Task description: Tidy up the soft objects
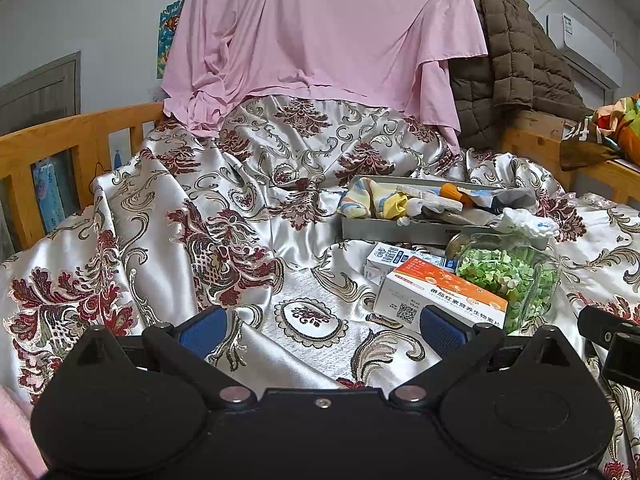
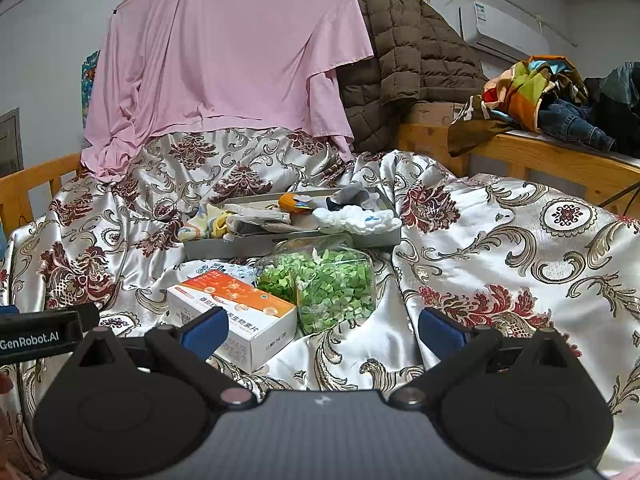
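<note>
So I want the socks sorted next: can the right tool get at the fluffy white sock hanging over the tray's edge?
Probably yes: the right tool is open, and the fluffy white sock lies uncovered beyond the clear jar of green bits.

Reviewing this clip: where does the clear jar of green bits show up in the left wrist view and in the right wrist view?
Left wrist view: the jar lies right of centre, just past the right fingertip, in front of the grey tray.
Right wrist view: the jar lies near the centre, between the open fingers, again in front of the tray.
Shared landmark: the orange-and-white box sits directly left of the jar in both.
</note>
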`<state>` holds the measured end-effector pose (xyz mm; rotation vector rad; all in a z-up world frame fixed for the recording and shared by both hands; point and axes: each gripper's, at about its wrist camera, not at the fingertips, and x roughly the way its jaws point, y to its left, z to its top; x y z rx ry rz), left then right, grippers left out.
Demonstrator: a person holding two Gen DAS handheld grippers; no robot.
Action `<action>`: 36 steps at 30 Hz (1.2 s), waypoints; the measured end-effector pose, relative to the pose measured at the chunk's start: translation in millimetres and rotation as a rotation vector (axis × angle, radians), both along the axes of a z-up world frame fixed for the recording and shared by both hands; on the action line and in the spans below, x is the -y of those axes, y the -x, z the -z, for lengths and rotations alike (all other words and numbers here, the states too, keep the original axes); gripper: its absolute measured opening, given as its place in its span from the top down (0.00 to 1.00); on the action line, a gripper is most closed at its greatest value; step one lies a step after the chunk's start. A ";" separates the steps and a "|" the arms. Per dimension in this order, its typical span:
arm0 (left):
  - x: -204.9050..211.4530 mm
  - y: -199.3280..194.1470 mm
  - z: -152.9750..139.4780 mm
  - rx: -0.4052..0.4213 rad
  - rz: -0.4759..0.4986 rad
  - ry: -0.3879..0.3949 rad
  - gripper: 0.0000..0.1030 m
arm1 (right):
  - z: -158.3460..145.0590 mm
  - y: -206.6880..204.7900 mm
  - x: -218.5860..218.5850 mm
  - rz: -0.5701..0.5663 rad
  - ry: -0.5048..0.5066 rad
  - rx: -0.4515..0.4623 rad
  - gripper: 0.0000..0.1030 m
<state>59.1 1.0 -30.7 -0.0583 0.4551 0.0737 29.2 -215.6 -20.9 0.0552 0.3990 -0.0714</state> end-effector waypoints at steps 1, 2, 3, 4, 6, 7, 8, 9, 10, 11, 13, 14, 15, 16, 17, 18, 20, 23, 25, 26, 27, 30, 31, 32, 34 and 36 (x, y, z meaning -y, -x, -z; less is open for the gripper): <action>-0.1 0.1 0.2 0.000 0.000 0.001 0.01 | 0.1 -0.1 -0.2 0.000 0.000 0.000 0.00; 0.0 -0.2 0.0 0.000 0.001 0.001 0.01 | 0.0 0.0 0.0 0.000 0.000 0.000 0.00; 0.0 -0.1 0.0 -0.001 0.000 0.000 0.01 | 0.2 -0.1 -0.3 0.000 0.000 0.000 0.00; 0.0 -0.4 -0.4 -0.001 0.001 0.000 0.01 | 0.2 -0.1 -0.3 0.000 0.000 0.000 0.00; -0.1 -0.2 -0.1 -0.001 0.001 0.000 0.01 | 0.1 -0.1 -0.4 0.000 0.000 0.000 0.00; 0.0 -0.4 -0.5 -0.001 0.001 0.000 0.01 | 0.2 -0.1 -0.4 0.000 0.000 0.000 0.00; -0.1 -0.3 -0.4 -0.001 0.001 0.000 0.01 | 0.2 -0.1 -0.4 0.000 0.000 0.000 0.00; 0.0 -0.5 -0.7 -0.001 0.001 0.000 0.01 | 0.1 -0.1 -0.5 0.000 0.000 0.000 0.00; -0.2 -0.2 0.0 -0.001 0.001 0.000 0.01 | 0.1 0.0 -0.4 0.000 0.000 0.000 0.00; -0.1 -0.4 -0.4 -0.001 0.000 0.000 0.01 | 0.0 0.0 -0.2 0.000 0.000 0.000 0.00; -0.1 -0.5 -0.6 -0.001 0.001 0.000 0.01 | 0.0 0.0 -0.6 0.000 0.000 0.000 0.00; -0.2 -0.4 -0.5 -0.001 0.000 0.000 0.01 | 0.0 0.0 -0.6 0.000 0.000 0.000 0.00; -0.3 -0.3 -0.3 -0.001 0.000 0.000 0.01 | 0.0 -0.1 -0.6 0.000 0.001 0.000 0.00; -0.3 -0.3 -0.1 -0.001 0.000 0.000 0.01 | -0.1 0.0 -0.4 0.000 0.000 0.000 0.00; -0.2 -0.6 -0.6 -0.001 -0.001 0.000 0.01 | 0.0 -0.2 -0.7 0.000 0.000 0.000 0.00; -0.3 -0.7 -0.4 -0.002 -0.002 0.000 0.01 | -0.1 0.0 -0.6 0.000 0.000 -0.001 0.00; -1.3 -0.4 1.2 -0.007 -0.002 0.002 0.01 | -0.1 0.0 -0.7 0.001 0.000 0.000 0.00; -2.2 1.5 2.1 -0.003 -0.006 0.000 0.01 | -0.2 0.0 -0.4 0.000 0.001 0.000 0.00; -2.3 2.3 2.8 -0.004 -0.003 0.000 0.01 | -0.3 0.0 -0.4 0.000 0.000 0.000 0.00; -1.4 1.5 1.6 -0.005 -0.005 0.000 0.01 | -0.2 -0.1 -0.6 0.000 0.000 0.000 0.00; -1.5 1.8 1.8 -0.006 -0.005 0.000 0.01 | -0.2 -0.1 -0.7 0.000 0.000 0.000 0.00; -1.2 1.8 1.4 -0.006 -0.006 0.001 0.01 | -0.3 0.0 -0.4 0.000 0.000 0.000 0.00; -1.2 1.9 1.6 -0.006 -0.006 0.000 0.01 | -0.3 -0.1 -0.8 0.000 0.000 0.000 0.00; -1.2 1.3 1.4 -0.007 -0.005 0.000 0.01 | -0.3 -0.1 -0.8 0.000 0.000 0.000 0.00; -1.0 1.6 1.4 -0.007 -0.005 0.000 0.01 | -0.3 0.0 -0.9 0.000 0.001 0.000 0.00; -0.9 1.9 1.6 -0.008 -0.005 0.000 0.01 | -0.4 0.0 -0.8 0.000 0.000 0.000 0.00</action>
